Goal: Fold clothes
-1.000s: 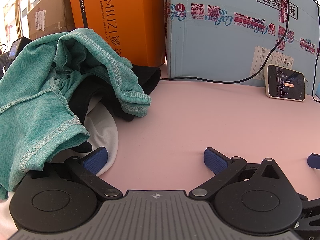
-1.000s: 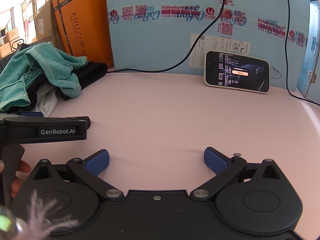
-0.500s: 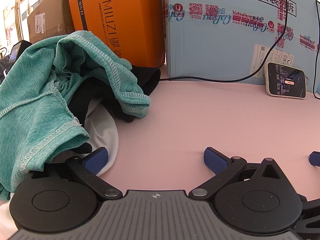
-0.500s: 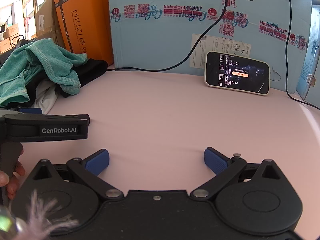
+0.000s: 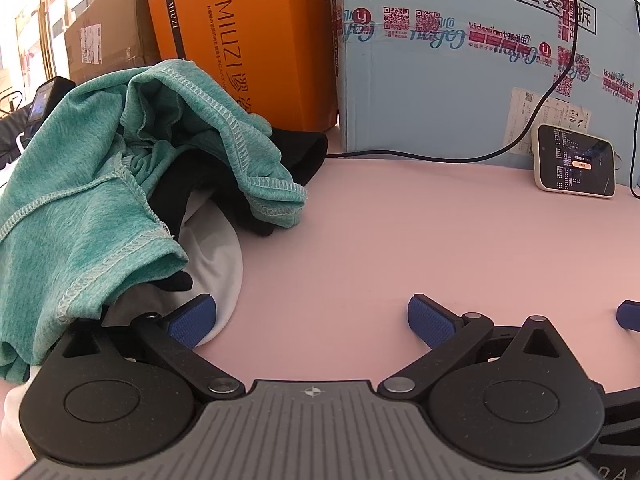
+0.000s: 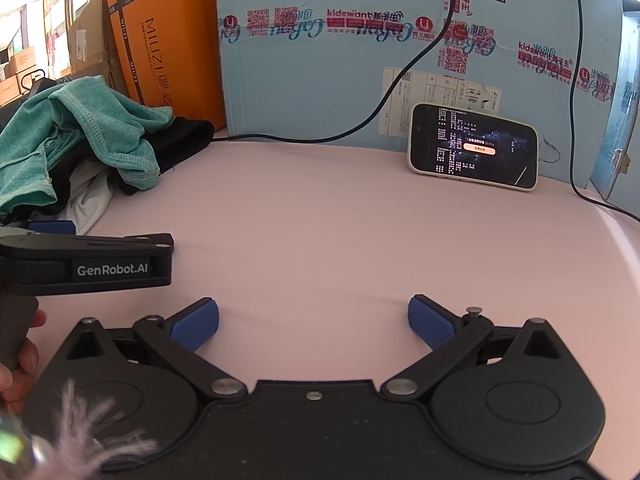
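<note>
A pile of clothes lies at the left of the pink table: a teal knit garment on top, black cloth and a white garment under it. My left gripper stands open at the pile's right edge, its left fingertip over the white garment. The same teal garment shows far left in the right wrist view. My right gripper is open over bare table, nothing between its fingers. The left gripper's body sits to its left, held by a hand.
An orange box and a pale blue box stand along the table's back. A phone leans on the blue box, with a black cable hanging across it. Brown cartons stand behind the pile.
Both grippers have drifted slightly; the view of the pile and boxes shifts a little. Both stay open and nothing has been taken hold of.
</note>
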The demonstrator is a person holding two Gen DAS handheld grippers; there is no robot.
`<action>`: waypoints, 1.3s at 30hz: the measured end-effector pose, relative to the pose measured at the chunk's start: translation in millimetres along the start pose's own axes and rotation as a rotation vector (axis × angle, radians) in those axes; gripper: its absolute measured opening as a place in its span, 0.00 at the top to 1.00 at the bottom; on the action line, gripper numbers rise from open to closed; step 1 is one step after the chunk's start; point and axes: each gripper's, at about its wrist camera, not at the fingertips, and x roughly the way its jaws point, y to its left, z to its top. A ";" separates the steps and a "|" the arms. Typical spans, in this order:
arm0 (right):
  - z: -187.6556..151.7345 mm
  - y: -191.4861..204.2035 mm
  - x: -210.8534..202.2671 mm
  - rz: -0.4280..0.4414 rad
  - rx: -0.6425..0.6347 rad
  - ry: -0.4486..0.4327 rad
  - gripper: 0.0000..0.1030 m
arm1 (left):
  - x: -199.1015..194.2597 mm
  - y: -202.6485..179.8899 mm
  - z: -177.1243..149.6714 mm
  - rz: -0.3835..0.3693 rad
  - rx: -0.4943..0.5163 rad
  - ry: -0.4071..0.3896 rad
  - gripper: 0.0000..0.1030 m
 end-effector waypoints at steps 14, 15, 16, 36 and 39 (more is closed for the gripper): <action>-5.7 -3.9 -13.8 0.075 -0.058 0.015 0.00 | -61.5 20.1 -46.1 0.001 -0.204 -0.006 0.00; -7.3 -6.5 -17.7 0.081 -0.058 0.017 0.00 | -67.4 22.8 -50.7 0.004 -0.209 -0.006 0.00; -8.9 -9.1 -21.5 0.087 -0.057 0.019 0.00 | -73.7 25.5 -55.6 0.011 -0.211 -0.006 0.00; 59.5 29.8 -82.6 0.394 -0.192 -0.247 0.02 | -185.3 75.6 -137.0 -0.013 -0.196 -0.028 0.00; 71.8 60.6 -68.4 0.367 -0.297 -0.291 0.02 | -190.8 79.0 -138.0 0.005 -0.179 -0.028 0.00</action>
